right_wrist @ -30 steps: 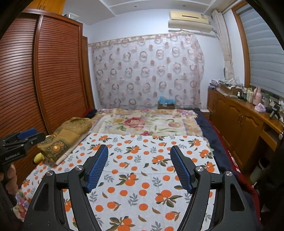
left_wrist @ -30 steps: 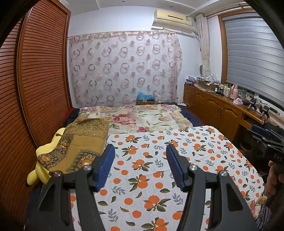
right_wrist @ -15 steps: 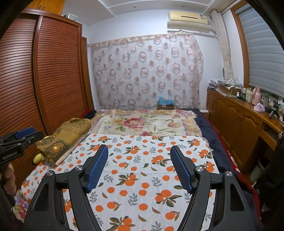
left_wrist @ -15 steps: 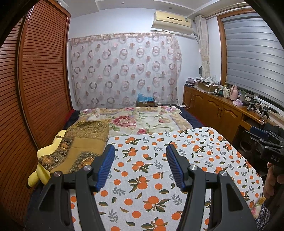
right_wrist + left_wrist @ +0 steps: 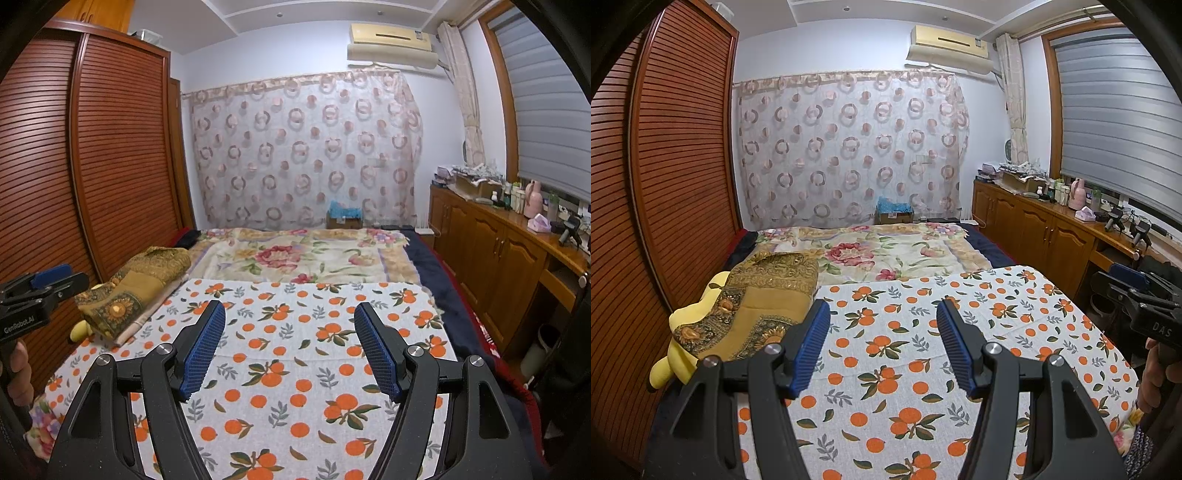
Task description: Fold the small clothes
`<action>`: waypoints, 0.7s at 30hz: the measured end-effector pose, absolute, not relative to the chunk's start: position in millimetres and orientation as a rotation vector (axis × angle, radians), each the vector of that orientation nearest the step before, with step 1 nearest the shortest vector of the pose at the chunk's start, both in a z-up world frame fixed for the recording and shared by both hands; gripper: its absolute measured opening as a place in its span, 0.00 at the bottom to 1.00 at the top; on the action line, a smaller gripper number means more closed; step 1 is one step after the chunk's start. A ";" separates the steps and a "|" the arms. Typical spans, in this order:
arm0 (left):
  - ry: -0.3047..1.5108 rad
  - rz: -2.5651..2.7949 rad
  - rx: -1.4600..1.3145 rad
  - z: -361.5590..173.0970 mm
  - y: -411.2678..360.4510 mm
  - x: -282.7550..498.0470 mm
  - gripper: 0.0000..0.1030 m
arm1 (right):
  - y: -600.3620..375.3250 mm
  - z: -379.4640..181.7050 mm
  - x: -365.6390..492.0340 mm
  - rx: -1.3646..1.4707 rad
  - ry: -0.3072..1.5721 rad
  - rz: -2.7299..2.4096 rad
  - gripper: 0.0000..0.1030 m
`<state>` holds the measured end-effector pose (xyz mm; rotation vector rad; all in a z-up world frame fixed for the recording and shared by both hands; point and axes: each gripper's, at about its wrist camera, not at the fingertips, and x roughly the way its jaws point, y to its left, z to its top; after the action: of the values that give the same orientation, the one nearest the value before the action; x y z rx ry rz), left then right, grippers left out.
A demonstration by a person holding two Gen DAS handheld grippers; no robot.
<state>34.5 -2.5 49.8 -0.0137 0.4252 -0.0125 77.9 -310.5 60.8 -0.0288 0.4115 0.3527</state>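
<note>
My left gripper [image 5: 882, 325] is open and empty, held above an orange-print cloth [image 5: 923, 354] spread flat on the bed. My right gripper [image 5: 290, 326] is open and empty above the same orange-print cloth [image 5: 295, 354]. The right gripper also shows at the right edge of the left wrist view [image 5: 1137, 299], and the left gripper at the left edge of the right wrist view [image 5: 40, 291]. No small garment shows on the cloth in either view.
A folded gold patterned blanket [image 5: 757, 306] lies on a yellow plush toy [image 5: 683, 354] at the bed's left edge. A floral quilt [image 5: 886, 254] covers the far bed. A slatted wardrobe [image 5: 665, 184] stands left, wooden cabinets [image 5: 1034, 229] right.
Both wrist views have tilted up slightly, so the bed sits lower in frame. Both grippers stay open and empty.
</note>
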 end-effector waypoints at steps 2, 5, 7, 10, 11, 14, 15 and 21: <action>0.424 -0.012 -0.014 50.1 -2.3 33.8 0.58 | -310.4 61.4 78.6 -0.028 0.411 0.352 0.72; 0.422 -0.013 -0.014 52.2 -2.6 33.3 0.58 | -310.8 62.4 77.9 -0.028 0.410 0.351 0.72; 0.422 -0.013 -0.014 51.4 -2.5 33.3 0.58 | -310.9 62.4 78.0 -0.029 0.409 0.350 0.72; 0.422 -0.013 -0.014 51.1 -2.5 33.2 0.58 | -311.2 61.9 77.9 -0.027 0.407 0.350 0.72; 0.423 -0.012 -0.014 51.6 -2.5 33.4 0.58 | -310.9 61.8 78.0 -0.028 0.407 0.349 0.72; 0.423 -0.013 -0.013 51.4 -2.5 33.0 0.58 | -311.1 61.5 78.1 -0.027 0.407 0.349 0.72; 0.422 -0.012 -0.014 50.2 -2.5 33.0 0.58 | -311.3 61.5 78.3 -0.027 0.407 0.349 0.72; 0.422 -0.013 -0.014 49.7 -2.2 32.9 0.58 | -311.7 60.7 78.4 -0.027 0.408 0.349 0.72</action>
<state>32.9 -2.2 49.7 -0.0145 0.4218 -0.0131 78.4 -311.7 60.7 -0.0271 0.4076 0.3489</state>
